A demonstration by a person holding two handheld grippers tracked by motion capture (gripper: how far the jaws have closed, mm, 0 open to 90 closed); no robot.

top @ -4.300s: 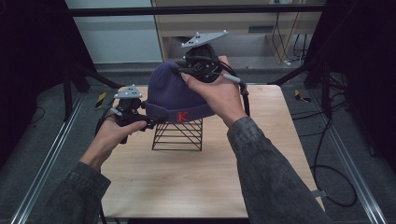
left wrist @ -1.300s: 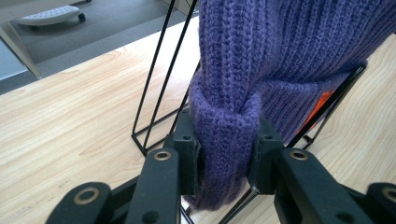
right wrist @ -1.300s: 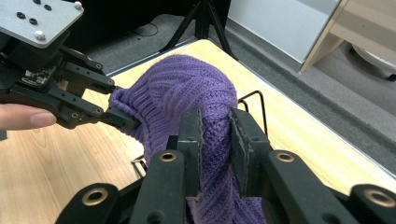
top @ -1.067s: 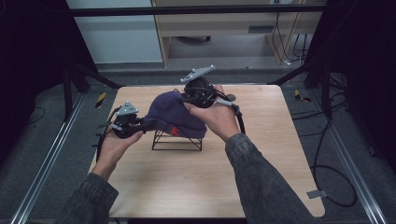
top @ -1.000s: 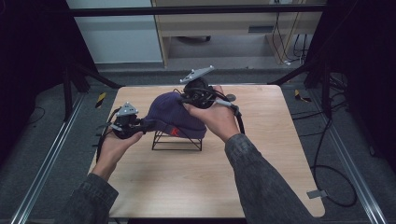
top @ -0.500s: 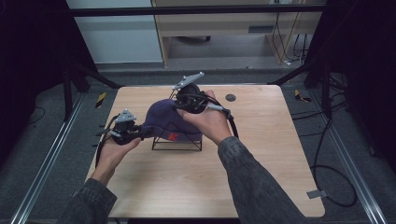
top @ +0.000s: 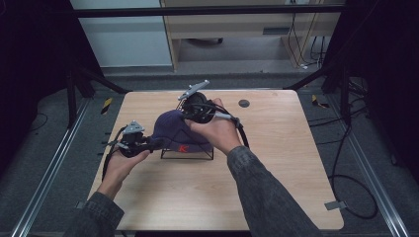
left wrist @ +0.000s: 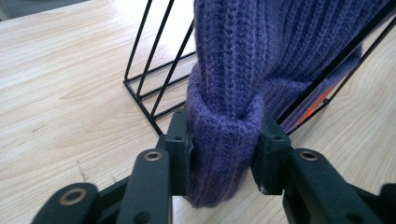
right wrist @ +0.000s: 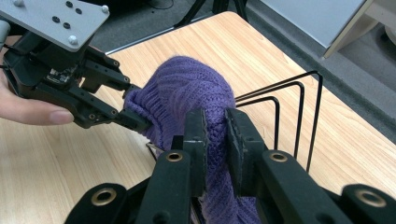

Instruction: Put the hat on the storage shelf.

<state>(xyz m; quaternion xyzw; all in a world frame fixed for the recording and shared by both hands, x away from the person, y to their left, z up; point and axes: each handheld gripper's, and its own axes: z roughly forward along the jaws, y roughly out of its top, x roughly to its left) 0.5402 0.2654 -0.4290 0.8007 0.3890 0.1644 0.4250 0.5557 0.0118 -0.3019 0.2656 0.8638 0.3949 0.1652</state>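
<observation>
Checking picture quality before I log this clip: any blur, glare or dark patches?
High view: soft and dim, black at both sides. Left gripper view: sharp knit on the purple beanie, evenly lit, no glare. Right gripper view: beanie and wire rack crisp, near gripper slightly soft.

We see a purple hat (left wrist: 261, 56) of thick ribbed knit wool, soft and matt, draped over a thin black wire rack (left wrist: 154, 70) with a smooth painted finish. Beneath them the table (top: 276, 163) is pale wood, smooth with visible grain, and the gripper jaws look like matt black plastic.

A lab recording bay: a bare wooden surface (top: 276, 163) stands among black curtains (top: 29, 74), floor rails (top: 47, 173) and trailing cables (top: 341, 163).
</observation>
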